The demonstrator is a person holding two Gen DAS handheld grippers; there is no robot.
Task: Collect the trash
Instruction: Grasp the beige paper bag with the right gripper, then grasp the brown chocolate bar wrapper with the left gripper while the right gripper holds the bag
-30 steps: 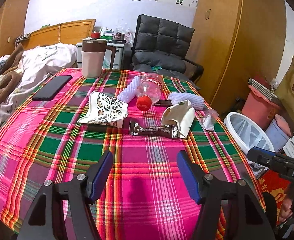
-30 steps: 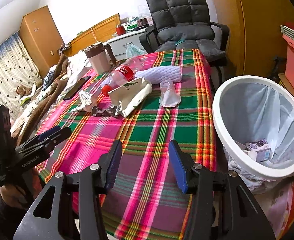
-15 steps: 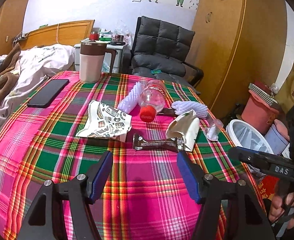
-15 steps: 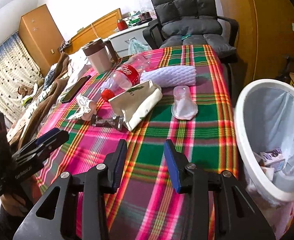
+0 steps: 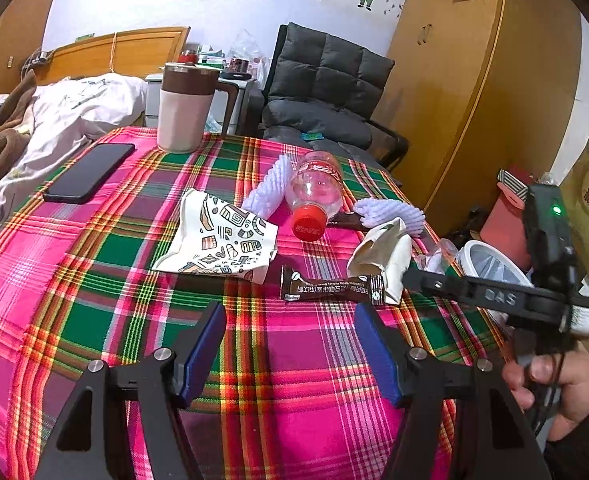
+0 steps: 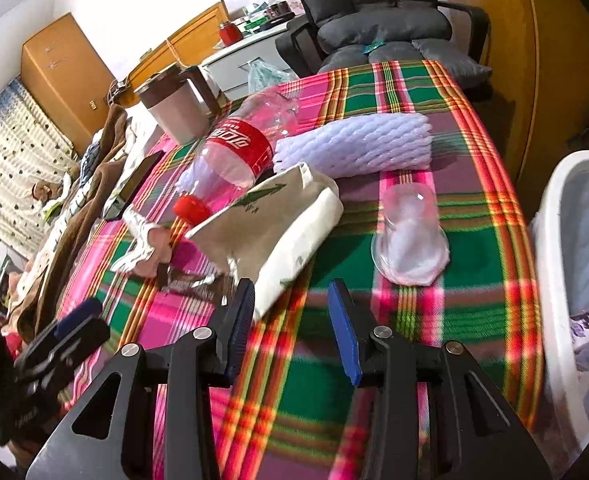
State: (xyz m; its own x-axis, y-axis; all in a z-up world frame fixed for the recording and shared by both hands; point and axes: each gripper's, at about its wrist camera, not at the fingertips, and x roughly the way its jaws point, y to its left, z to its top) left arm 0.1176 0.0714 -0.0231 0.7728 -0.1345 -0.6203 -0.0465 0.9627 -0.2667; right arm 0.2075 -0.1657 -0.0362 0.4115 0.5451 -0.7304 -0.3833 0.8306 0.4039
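left wrist view looks low across the plaid table (image 5: 94,280) toward the chair (image 5: 326,92); right wrist view faces the same table (image 6: 474,240) from its right edge, closer, beside the bin (image 6: 554,240). both share the bottle (image 5: 314,196) (image 6: 234,152) and cream pouch (image 5: 386,256) (image 6: 278,228).

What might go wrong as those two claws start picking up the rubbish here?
The empty bottle lies on its side and may roll if nudged. The clear cup lies near the table edge beside the bin; a push could knock it to the floor. The right gripper, open, is closest to the cream pouch, which may crumple or slide.
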